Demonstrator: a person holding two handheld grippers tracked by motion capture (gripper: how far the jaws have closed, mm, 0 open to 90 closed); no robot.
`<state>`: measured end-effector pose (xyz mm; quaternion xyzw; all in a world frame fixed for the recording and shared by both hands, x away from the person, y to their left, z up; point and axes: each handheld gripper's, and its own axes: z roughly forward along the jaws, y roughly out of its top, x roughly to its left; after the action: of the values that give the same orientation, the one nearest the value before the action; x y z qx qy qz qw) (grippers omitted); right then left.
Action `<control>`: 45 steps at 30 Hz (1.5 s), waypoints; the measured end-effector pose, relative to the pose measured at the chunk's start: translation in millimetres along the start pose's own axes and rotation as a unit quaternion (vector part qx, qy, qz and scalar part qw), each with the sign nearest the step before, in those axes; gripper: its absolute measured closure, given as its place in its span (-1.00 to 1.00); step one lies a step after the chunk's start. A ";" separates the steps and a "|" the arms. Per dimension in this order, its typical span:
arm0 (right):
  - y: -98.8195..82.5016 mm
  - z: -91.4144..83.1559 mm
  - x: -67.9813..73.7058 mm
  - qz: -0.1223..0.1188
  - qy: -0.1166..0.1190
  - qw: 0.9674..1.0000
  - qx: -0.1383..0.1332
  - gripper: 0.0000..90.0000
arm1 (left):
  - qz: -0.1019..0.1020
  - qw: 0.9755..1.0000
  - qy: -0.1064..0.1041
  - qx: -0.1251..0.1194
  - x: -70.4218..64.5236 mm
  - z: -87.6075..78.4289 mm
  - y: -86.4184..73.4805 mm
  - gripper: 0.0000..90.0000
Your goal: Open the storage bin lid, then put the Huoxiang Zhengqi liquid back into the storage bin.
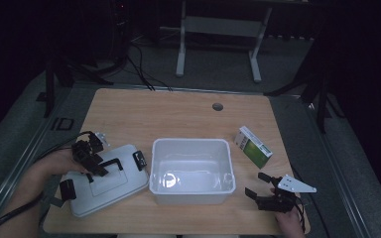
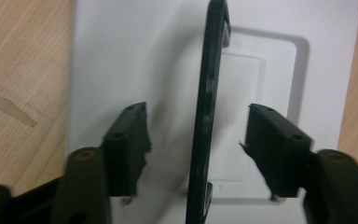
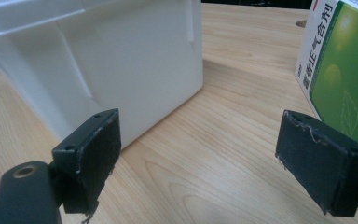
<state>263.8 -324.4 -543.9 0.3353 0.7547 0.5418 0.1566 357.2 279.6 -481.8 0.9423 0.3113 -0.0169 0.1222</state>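
Observation:
A white plastic bin [image 1: 191,171] stands open at the middle front of the wooden table [image 1: 178,114]. Its grey lid [image 1: 104,181] lies flat to the left, with a black handle [image 1: 110,163] on top and black clips at its ends. My left gripper [image 1: 92,161] hovers over the lid, open, its jaws on either side of the black handle [image 2: 205,116] without touching it. A green and white box [image 1: 254,147] lies right of the bin. My right gripper [image 1: 260,186] rests low at the front right, open and holding nothing, between the bin's wall [image 3: 121,70] and the box [image 3: 340,74].
A round cable hole [image 1: 218,106] sits at the table's far middle. Bare wood stretches behind the bin. Beyond the table stand the white legs of another desk [image 1: 218,39] and dark stands, with cables on the floor.

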 end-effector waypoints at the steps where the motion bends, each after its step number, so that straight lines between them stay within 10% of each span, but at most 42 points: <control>1: -0.2 0.3 0.1 -0.001 0.000 1.000 0.002 -0.70 | -0.003 1.000 0.000 0.001 -0.1 0.6 -0.1 -0.26; 25: 3.1 -6.9 -9.4 0.020 -0.038 0.998 0.044 -0.71 | 0.003 1.000 0.004 -0.015 -3.3 -6.7 -3.2 -0.50; 45: 11.4 -8.3 -37.7 0.055 -0.123 0.981 0.141 -0.71 | 0.007 1.000 0.007 -0.019 -4.1 -12.2 -5.5 -0.50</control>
<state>290.0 -353.6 -535.1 0.4592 0.7787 0.3927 0.1690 350.1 284.4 -470.8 0.9420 0.3061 -0.0031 0.1379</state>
